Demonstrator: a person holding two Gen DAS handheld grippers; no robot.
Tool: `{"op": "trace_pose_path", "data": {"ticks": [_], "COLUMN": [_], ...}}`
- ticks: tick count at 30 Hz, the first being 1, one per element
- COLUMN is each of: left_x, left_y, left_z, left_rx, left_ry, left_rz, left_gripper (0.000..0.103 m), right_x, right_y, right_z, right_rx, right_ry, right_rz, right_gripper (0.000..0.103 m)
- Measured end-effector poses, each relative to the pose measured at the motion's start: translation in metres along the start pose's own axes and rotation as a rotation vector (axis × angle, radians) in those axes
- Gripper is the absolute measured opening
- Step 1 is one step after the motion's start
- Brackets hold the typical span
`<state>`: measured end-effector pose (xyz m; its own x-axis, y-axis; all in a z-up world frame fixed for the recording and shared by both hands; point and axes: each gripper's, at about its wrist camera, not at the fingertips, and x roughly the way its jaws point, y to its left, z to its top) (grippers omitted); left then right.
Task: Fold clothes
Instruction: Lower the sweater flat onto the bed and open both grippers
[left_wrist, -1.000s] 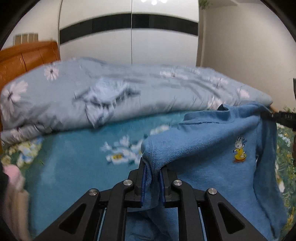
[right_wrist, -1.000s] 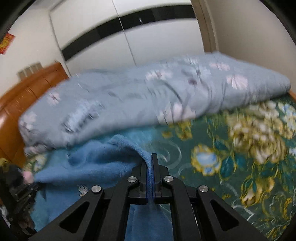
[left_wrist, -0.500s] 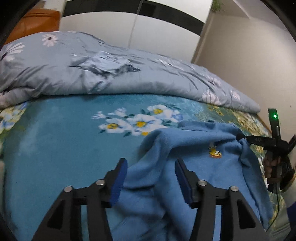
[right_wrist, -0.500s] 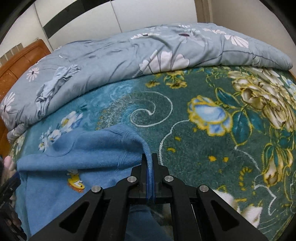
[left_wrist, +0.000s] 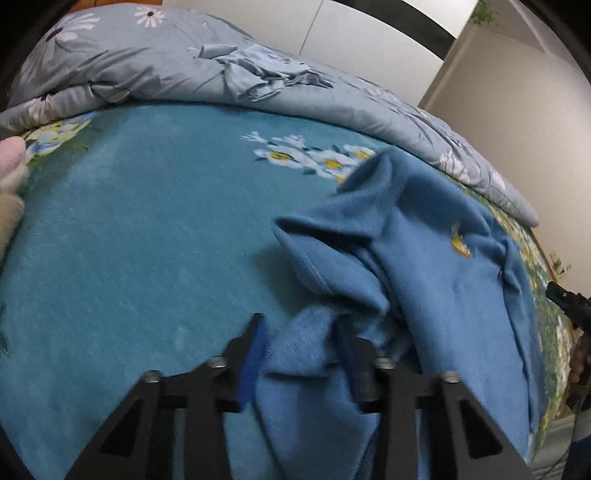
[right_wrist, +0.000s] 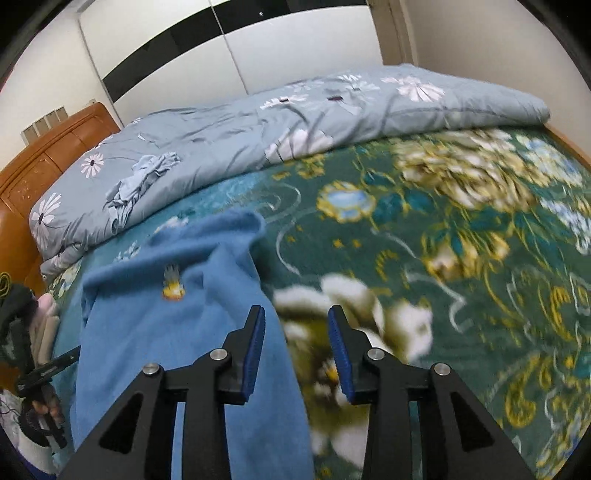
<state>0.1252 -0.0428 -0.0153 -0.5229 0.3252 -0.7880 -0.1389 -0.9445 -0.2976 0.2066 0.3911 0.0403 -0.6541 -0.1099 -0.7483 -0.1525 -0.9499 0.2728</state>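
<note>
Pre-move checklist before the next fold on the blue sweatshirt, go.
1. Right hand-held gripper clear of cloth: ok, jaws opening, nothing between them.
2. Left hand-held gripper regrasp: not ok, jaws closing, fabric between them, pads not yet pressing.
3. Blue sweatshirt lying flat: not ok, bunched near the left fingers.
4. Duck emblem facing up: ok.
5. Sweatshirt clear of grey duvet: ok.
6. Sleeves laid out: cannot tell.

Sweater (left_wrist: 436, 266) hem cut off at frame bottom, its emblem (right_wrist: 173, 286) smeared. Bedspread (right_wrist: 461, 240) flowers blurred. Pale bundle (left_wrist: 9, 184) clipped by left edge.
</note>
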Motion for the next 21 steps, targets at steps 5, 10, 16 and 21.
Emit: {"op": "trace_pose_path", "data": {"ticks": [5,10,16,21], "left_x": [-0.022,-0.067,-0.074,-0.044], "left_y": [-0.015,-0.011,0.014,0.025], "left_z": [0.008,0.033,0.050,0.033], "left_rx": [0.089,0.179,0.178,0.154], "left_ry": [-0.081,-0.250,-0.247,-0.188], "left_rz": [0.169,0.466,0.643,0.664], "left_gripper": [0.006,0.006,0.006,0.010], "right_x": [-0.003,-0.012,-0.015,-0.013], "right_y": [-0.006,-0.008,-0.019,-0.022], "right_z": [-0.013,-0.019,-0.032,-0.053], "right_rx": [0.033,0.021,0.040,0.043], "right_ry": [0.017,0.016,0.038,0.097], "right_rz": [0.025,0.039,0.040,0.075], "right_gripper": [0.036,0.036,0.036,0.036]}}
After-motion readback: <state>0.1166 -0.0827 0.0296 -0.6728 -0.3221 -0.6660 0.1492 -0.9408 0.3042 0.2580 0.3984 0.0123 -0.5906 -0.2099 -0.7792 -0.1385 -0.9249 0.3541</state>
